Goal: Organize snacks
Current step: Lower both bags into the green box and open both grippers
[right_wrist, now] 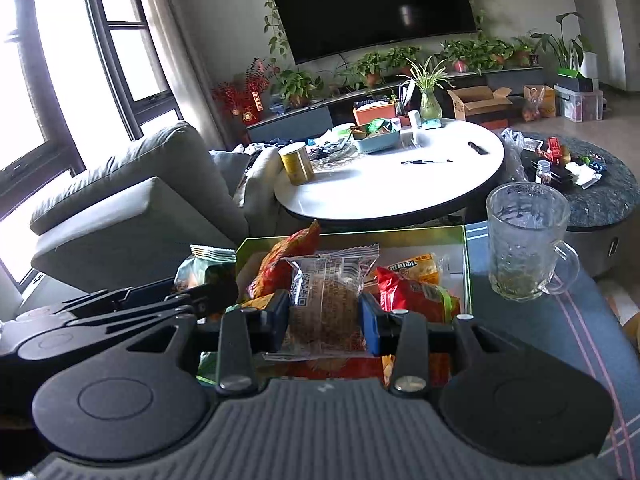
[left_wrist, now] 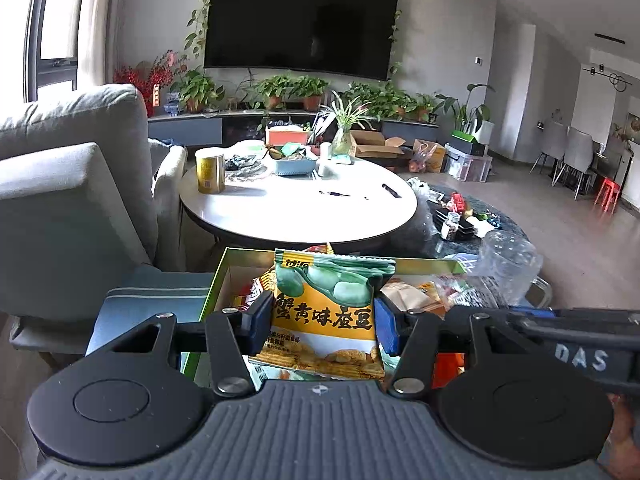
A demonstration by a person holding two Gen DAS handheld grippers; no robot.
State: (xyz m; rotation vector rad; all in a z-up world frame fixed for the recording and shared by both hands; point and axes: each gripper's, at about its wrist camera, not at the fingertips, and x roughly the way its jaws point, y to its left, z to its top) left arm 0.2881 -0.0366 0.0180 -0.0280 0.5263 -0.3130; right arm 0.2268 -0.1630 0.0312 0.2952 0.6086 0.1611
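A green-rimmed open box point(left_wrist: 224, 268) holds several snack packets; it also shows in the right wrist view point(right_wrist: 466, 248). My left gripper point(left_wrist: 325, 322) is shut on a yellow and green bean snack packet point(left_wrist: 326, 308), held upright over the box. My right gripper point(right_wrist: 325, 320) is shut on a clear-wrapped brown cake point(right_wrist: 326, 304), held above the box. Red and orange packets point(right_wrist: 404, 286) lie inside. The left gripper with its packet point(right_wrist: 208, 270) shows at the left in the right wrist view, just outside the box's left rim.
A glass mug point(right_wrist: 524, 248) stands right of the box on a blue striped cloth point(right_wrist: 560, 344). A round white table point(right_wrist: 400, 176) with a yellow can point(right_wrist: 296, 162) lies beyond. A grey sofa point(right_wrist: 132, 200) is at left, a dark round table point(right_wrist: 592, 184) at right.
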